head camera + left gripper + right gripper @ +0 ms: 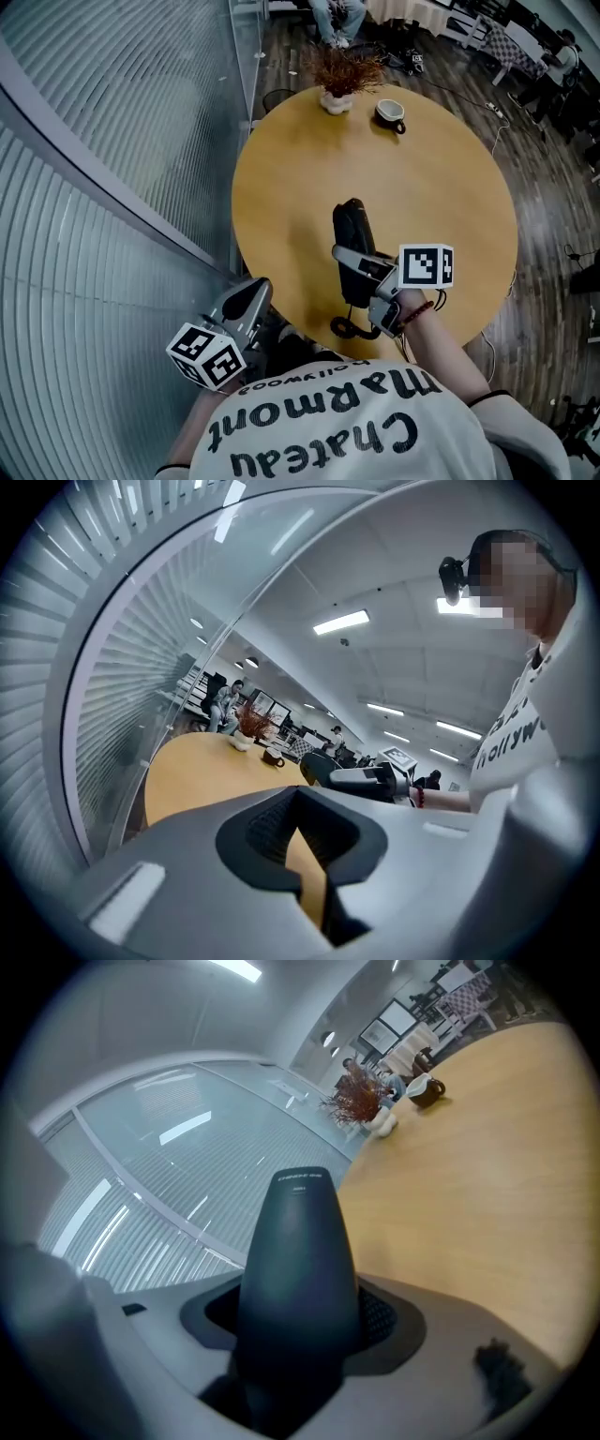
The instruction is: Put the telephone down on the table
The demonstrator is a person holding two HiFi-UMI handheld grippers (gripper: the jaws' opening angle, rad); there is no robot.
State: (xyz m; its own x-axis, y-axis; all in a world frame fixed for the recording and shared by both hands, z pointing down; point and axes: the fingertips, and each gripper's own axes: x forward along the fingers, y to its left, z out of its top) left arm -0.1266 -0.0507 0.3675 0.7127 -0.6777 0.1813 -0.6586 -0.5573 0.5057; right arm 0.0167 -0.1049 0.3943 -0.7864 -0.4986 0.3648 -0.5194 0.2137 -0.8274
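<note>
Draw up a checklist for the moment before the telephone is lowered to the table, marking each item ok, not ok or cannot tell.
1. Right gripper shut firmly on the telephone: ok.
2. Table bare beneath the telephone: ok.
3. Cup and plant pot well away at the far edge: ok.
4. Left gripper empty and beside the table's near edge, out of the way: ok.
5. Telephone's height above the table: cannot tell.

One telephone (pixel 351 232), one cup (pixel 389 112), one plant (pixel 340 71).
</note>
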